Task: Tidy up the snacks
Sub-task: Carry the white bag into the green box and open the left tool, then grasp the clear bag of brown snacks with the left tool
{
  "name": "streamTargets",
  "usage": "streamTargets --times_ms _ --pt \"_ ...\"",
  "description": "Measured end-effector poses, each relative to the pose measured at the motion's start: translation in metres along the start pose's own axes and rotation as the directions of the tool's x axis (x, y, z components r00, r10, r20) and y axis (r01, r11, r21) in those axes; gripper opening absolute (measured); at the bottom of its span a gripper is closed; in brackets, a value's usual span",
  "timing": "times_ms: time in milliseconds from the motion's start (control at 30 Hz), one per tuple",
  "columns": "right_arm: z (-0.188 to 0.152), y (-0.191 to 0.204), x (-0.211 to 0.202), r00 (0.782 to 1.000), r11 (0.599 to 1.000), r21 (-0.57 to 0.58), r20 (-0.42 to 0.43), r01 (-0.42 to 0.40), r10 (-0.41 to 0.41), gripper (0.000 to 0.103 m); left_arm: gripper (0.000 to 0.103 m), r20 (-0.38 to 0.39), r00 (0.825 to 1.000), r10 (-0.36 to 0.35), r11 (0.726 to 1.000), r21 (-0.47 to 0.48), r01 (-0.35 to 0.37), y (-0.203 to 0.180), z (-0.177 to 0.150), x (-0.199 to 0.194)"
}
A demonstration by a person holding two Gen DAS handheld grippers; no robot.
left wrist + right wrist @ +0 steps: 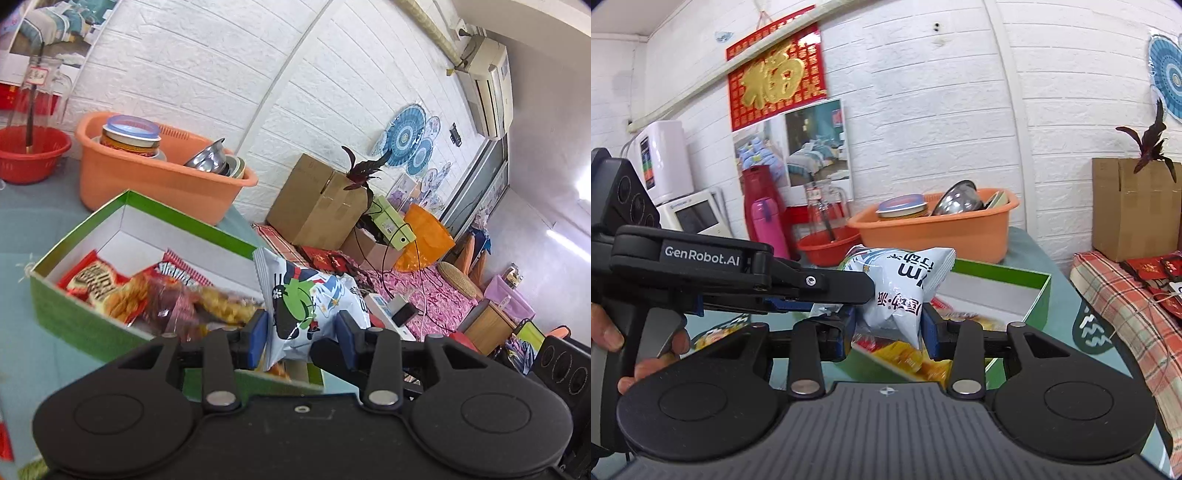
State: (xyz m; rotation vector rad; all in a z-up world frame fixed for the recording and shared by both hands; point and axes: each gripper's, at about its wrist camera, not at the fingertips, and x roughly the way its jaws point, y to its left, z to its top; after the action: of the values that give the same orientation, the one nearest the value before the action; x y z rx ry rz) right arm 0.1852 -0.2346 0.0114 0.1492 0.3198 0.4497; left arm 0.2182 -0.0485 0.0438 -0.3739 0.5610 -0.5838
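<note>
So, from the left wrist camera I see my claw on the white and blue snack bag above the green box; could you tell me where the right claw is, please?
Observer: The right claw is at the same snack bag, with the bag's lower end between its fingers. I cannot tell whether it is squeezing.
Operator: Thank you. What is on the bag's far side?
Observer: Large dark printed characters on white.
Operator: Is anything near the red bowl?
Observer: Yes, a pink bottle stands beside it.
</note>
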Motion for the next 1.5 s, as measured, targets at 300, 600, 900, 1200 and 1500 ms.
streamTargets --times_ms 300,600,900,1200,1500 --pt "0.009 -0.036 0.035 1.000 0.999 0.046 0.021 0.016 -0.017 0.066 0.064 -0.004 1.000 0.012 1.000 -0.005 -0.012 0.013 0.026 0.048" --pt "-0.012 -0.046 0.054 0.985 0.985 -0.042 -0.017 0.169 -0.170 0.103 0.103 -0.013 0.994 0.108 0.993 -0.049 -0.109 0.037 0.014 0.060" --pt "0.007 -0.022 -0.001 0.990 0.990 0.021 0.037 0.136 -0.137 0.103 0.103 0.002 0.994 0.105 0.994 -0.039 -0.105 0.016 0.012 -0.008" --pt "0.025 0.041 -0.067 0.995 0.999 -0.014 0.090 0.042 -0.041 0.103 0.103 0.045 0.988 0.147 0.989 0.017 -0.148 -0.015 -0.008 -0.108" --pt "-0.002 0.080 -0.085 0.997 0.997 -0.042 0.043 -0.064 0.066 0.103 0.103 0.023 0.974 0.225 0.974 -0.016 -0.225 0.007 -0.059 -0.168"
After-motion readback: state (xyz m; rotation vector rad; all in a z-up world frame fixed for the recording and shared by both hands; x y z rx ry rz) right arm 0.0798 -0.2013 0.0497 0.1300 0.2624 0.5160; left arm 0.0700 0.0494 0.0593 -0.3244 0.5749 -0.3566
